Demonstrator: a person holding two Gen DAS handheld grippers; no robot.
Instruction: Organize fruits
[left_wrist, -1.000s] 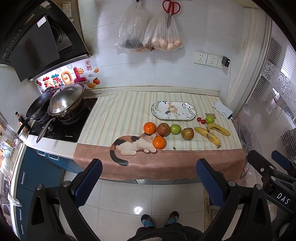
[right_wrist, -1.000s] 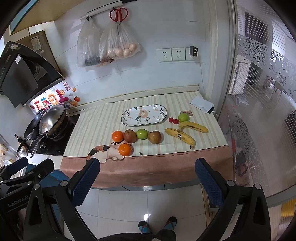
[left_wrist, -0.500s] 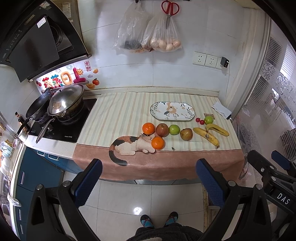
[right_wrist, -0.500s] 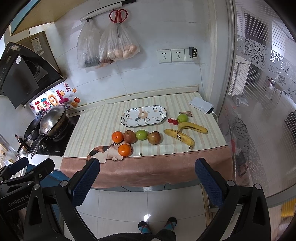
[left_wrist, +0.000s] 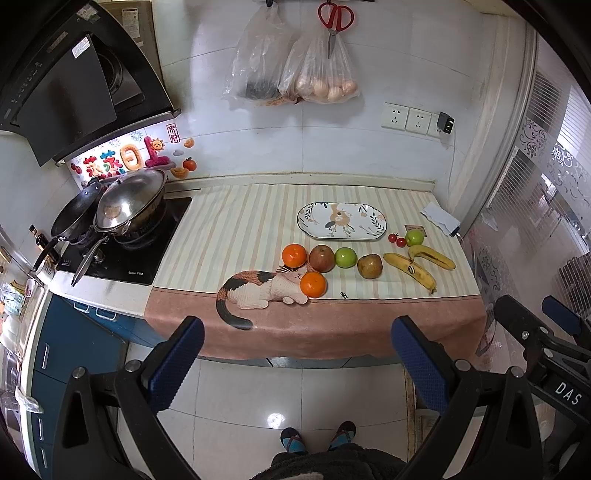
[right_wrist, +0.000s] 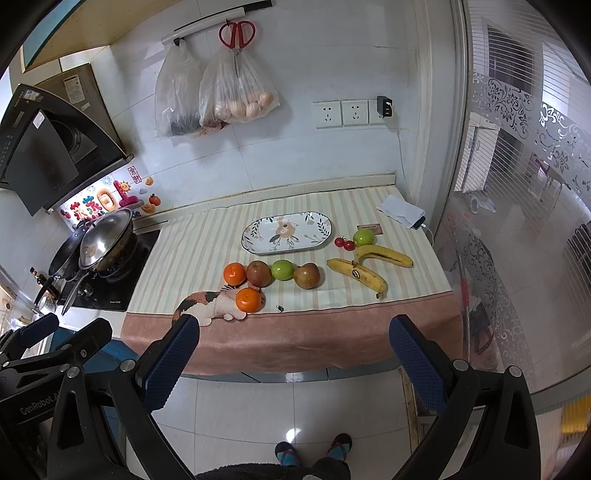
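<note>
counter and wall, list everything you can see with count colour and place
oranges: 2, orange, left end of fruit row
apples: 2 reddish, 2 green, in the row and near the tomatoes
bananas: 2, yellow, right of the row
cherry tomatoes: 2, red, beside the plate
plate: 1, white patterned, empty, behind the fruit
cat toy: 1, calico, front edge
pans: 2, steel and black, on the stove
bags: 2, clear, on the wall
scissors: 1, red, on the wall
left gripper: open, blue pads
right gripper: open, blue pads

White tiled wall (left_wrist: 295, 147) behind counter; glossy white floor tiles (left_wrist: 277, 398) reflect a ceiling light. Black range hood (left_wrist: 66, 81) far left above hob (left_wrist: 122, 254). Double socket (left_wrist: 406, 118) on wall. Frosted patterned glass door (right_wrist: 517, 184) at right.
</note>
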